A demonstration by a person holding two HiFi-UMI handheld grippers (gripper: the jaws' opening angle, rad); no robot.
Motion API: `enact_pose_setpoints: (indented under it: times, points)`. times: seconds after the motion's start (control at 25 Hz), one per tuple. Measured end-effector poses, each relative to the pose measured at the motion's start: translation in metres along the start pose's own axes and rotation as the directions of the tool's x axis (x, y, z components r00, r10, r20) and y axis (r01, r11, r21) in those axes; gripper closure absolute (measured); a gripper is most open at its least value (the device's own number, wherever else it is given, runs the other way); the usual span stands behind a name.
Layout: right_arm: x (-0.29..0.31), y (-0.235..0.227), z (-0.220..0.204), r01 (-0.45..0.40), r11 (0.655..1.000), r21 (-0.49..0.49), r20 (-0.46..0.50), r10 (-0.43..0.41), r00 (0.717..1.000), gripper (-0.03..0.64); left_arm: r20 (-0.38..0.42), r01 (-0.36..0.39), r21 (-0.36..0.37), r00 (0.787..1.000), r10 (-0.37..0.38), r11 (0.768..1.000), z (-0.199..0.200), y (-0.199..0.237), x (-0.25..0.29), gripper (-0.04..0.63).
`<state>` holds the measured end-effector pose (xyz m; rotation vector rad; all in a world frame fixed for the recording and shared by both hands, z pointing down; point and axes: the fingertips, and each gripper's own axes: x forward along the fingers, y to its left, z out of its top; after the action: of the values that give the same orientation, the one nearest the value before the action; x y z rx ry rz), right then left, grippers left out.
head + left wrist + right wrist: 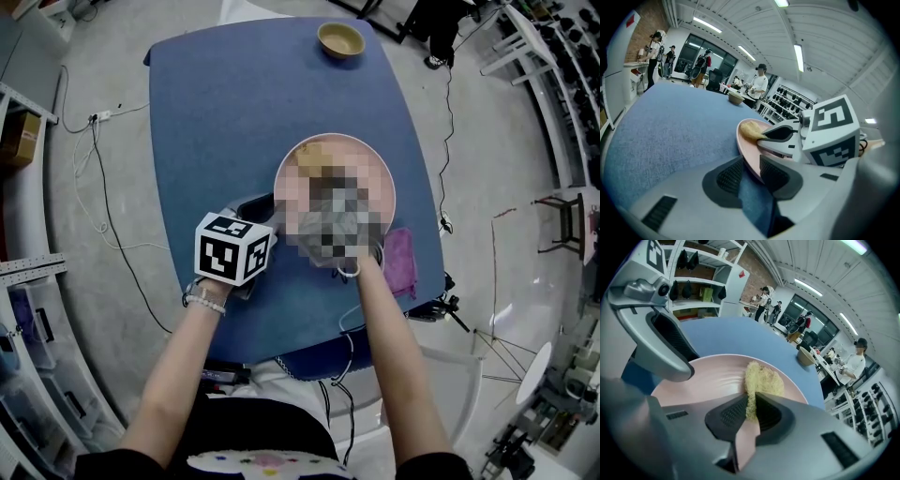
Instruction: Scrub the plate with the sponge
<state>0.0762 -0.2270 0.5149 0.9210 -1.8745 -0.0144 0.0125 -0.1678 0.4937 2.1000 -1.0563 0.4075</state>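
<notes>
A pink plate (375, 169) lies on the blue table; a mosaic patch covers much of it in the head view. My left gripper (751, 172) is shut on the plate's (746, 145) near-left rim. My right gripper (750, 412) is shut on a yellow sponge (761, 380), which rests flat on the plate (708, 376). The sponge (312, 157) shows at the plate's far-left part, and in the left gripper view the sponge (751, 130) lies by the right gripper's fingers (780, 134).
A tan bowl (340, 39) stands at the table's far edge. A purple cloth (400, 261) lies near the right front corner. Blue table (216, 122) surface stretches left of the plate. People and shelves stand in the room behind.
</notes>
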Motion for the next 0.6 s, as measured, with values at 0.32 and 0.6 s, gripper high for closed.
enact_pose_setpoints:
  times: [0.32,0.6]
  points:
    - [-0.010,0.030,0.008,-0.099,0.993,-0.070,0.035,0.102,0.994,0.577,0.001,-0.002,-0.002,1.000,0.002,1.000,0.001,0.000,0.001,0.476]
    - [-0.018,0.046,0.009,-0.158,0.983,-0.089,0.056,0.164,0.985,0.577,0.002,-0.005,-0.002,1.000,0.005,1.000,0.001,0.001,0.000,0.476]
